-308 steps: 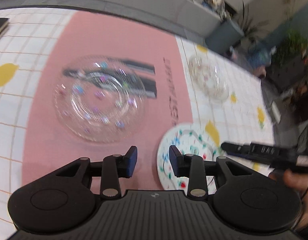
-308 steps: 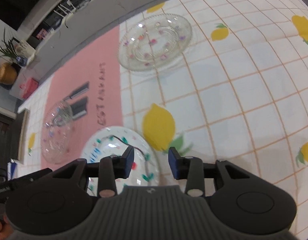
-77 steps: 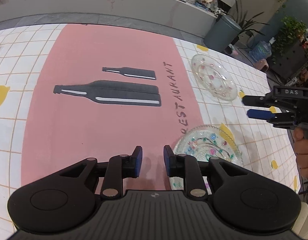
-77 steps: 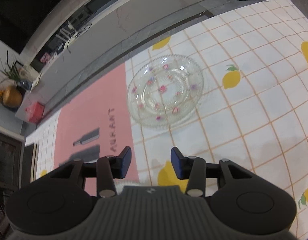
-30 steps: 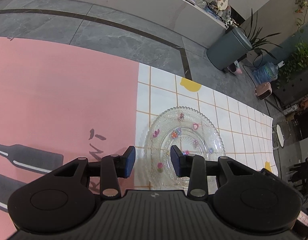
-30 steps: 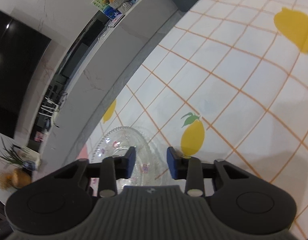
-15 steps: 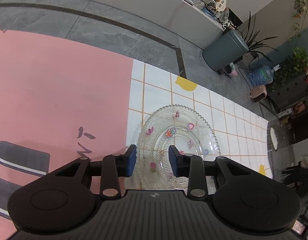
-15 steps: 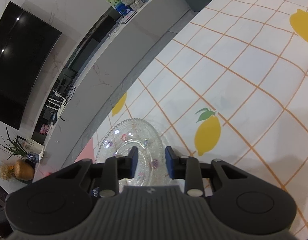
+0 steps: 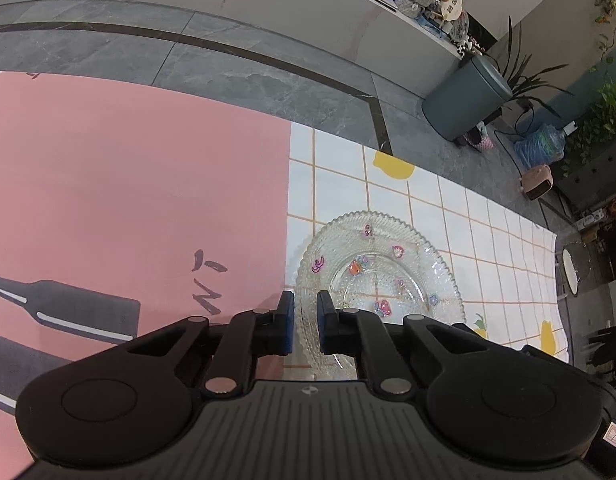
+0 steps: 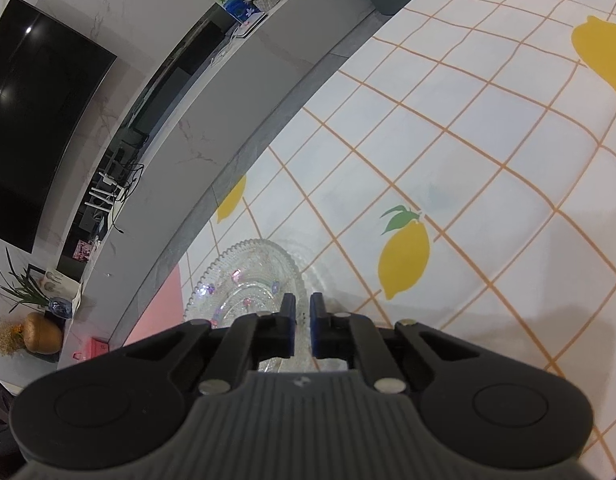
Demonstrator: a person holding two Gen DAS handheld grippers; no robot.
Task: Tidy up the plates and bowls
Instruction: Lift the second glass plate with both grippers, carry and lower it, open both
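plate: clear glass plate (image 9: pixel 377 276) with small coloured flowers and a beaded rim, on the checked part of the cloth (image 9: pixel 459 216), near its far edge and just beside the pink panel (image 9: pixel 128 200).
left gripper: left gripper (image 9: pixel 305 320) drawn in to a narrow gap, its blue pads (image 9: pixel 287 320) clamped on the plate's near-left rim.
right gripper: right gripper (image 10: pixel 302 320) closed as far as it goes on the rim of the same plate (image 10: pixel 248 280), at its opposite side; only a sliver shows between the pads (image 10: pixel 316 324).
edges: the cloth's far edge runs just behind the plate, with grey floor (image 9: pixel 228 68) past it; a printed lemon (image 10: pixel 403 256) lies near the plate in the right wrist view.
open room: bare checked cloth to the right of the plate, bare pink panel to its left with a printed bottle (image 9: pixel 64 300).
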